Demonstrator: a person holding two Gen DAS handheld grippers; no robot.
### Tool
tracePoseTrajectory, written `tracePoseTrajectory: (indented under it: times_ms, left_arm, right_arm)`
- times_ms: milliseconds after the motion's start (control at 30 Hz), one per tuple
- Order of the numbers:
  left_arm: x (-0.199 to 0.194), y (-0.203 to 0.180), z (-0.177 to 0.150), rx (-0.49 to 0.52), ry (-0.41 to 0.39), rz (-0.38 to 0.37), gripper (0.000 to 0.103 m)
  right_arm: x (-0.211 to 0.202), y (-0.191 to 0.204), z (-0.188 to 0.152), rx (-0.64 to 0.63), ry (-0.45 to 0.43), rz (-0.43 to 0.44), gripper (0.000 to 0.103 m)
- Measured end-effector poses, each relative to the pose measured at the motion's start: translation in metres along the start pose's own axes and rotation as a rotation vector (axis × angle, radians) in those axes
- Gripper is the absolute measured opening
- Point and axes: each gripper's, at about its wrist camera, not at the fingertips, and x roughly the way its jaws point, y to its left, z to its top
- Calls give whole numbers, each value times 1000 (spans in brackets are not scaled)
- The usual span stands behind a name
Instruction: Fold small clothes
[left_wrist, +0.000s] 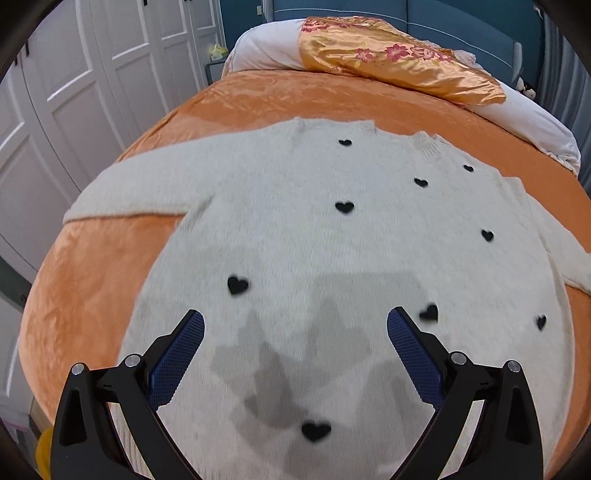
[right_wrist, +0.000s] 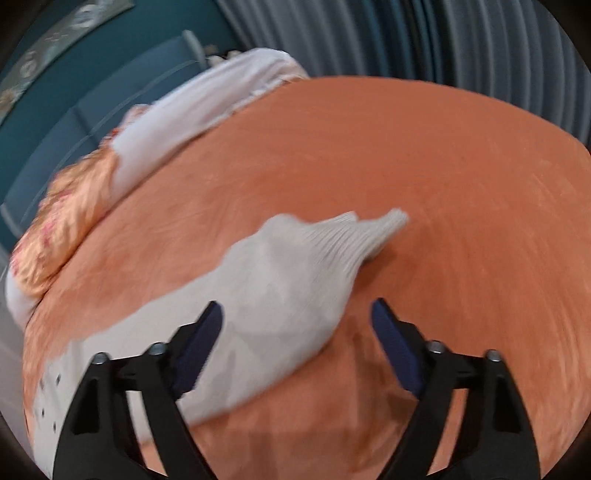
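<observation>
A white fuzzy sweater (left_wrist: 295, 229) with small black hearts lies spread flat, front up, on an orange bedspread (left_wrist: 92, 280). Its left sleeve (left_wrist: 125, 195) stretches out to the left. My left gripper (left_wrist: 295, 325) is open and empty, above the sweater's lower body. In the blurred right wrist view, the sweater's right sleeve (right_wrist: 280, 280) lies on the bedspread (right_wrist: 461, 221), its ribbed cuff (right_wrist: 384, 225) pointing away. My right gripper (right_wrist: 297, 310) is open and empty just above the sleeve, its left finger over the fabric.
A white pillow (left_wrist: 266, 48) with an orange floral cover (left_wrist: 399, 62) lies at the head of the bed, before a blue headboard (left_wrist: 443, 14). White wardrobe doors (left_wrist: 74, 85) stand at left. Grey curtains (right_wrist: 461, 40) hang beyond the bed's right side.
</observation>
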Motion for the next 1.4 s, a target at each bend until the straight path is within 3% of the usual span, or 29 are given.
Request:
tracePoseTrajectory:
  times_ms: [33, 67, 167, 300, 433, 533, 633, 667, 733, 800, 933, 967, 1000, 1033, 1133, 1200, 1333, 1400]
  left_arm:
    - [4, 0, 4, -1, -2, -4, 97]
    - [6, 0, 6, -3, -1, -10, 97]
    - [16, 2, 12, -16, 3, -25, 97]
    - [25, 9, 19, -38, 3, -51, 97]
    - [29, 20, 28, -74, -7, -68, 97]
    - [27, 32, 39, -112, -35, -83, 97]
    - [24, 43, 49, -141, -58, -107, 97]
    - [24, 47, 53, -150, -67, -114, 97]
    - [25, 53, 58, -163, -74, -127, 97]
    - [31, 62, 64, -186, -68, -154, 97]
    - [47, 75, 69, -234, -22, -221, 97]
    - [53, 78, 70, -257, -11, -258, 97]
    - [59, 79, 71, -275, 2, -286, 97]
    - [63, 80, 72, -290, 12, -311, 97]
    - [79, 67, 78, -282, 26, -334, 97]
    - [92, 58, 80, -263, 50, -308, 97]
    - [112, 59, 76, -317, 85, -286, 97]
    - [111, 63, 75, -332, 70, -291, 97]
  right_arm:
    - [8, 1, 3, 5, 8, -5, 65]
    - [15, 4, 4, -1, 16, -14, 55]
    - [17, 24, 8, -20, 6, 12, 15]
    - [-22, 81, 15, -75, -93, 205, 12]
    - [-90, 203, -14, -307, -162, 498, 12]
    - [-129, 298, -72, -498, -141, 714, 12]
    - [-143, 377, -153, -654, -36, 870, 12]
    - [-143, 396, -180, -705, -7, 886, 13]
    - [-131, 429, -243, -809, 82, 896, 14]
    - [-112, 448, -308, -934, 174, 850, 20]
    - [-105, 439, -355, -1016, 254, 800, 22]
    - [-110, 429, -352, -994, 250, 811, 31]
    - [-118, 413, -338, -948, 223, 815, 47]
    - [-123, 403, -325, -915, 197, 812, 52]
    - [-122, 365, -270, -798, 133, 728, 53]
    - [-114, 330, -235, -718, 85, 611, 53]
    - [-81, 282, -190, -579, 65, 442, 54]
    - [-67, 269, -176, -528, 68, 405, 54]
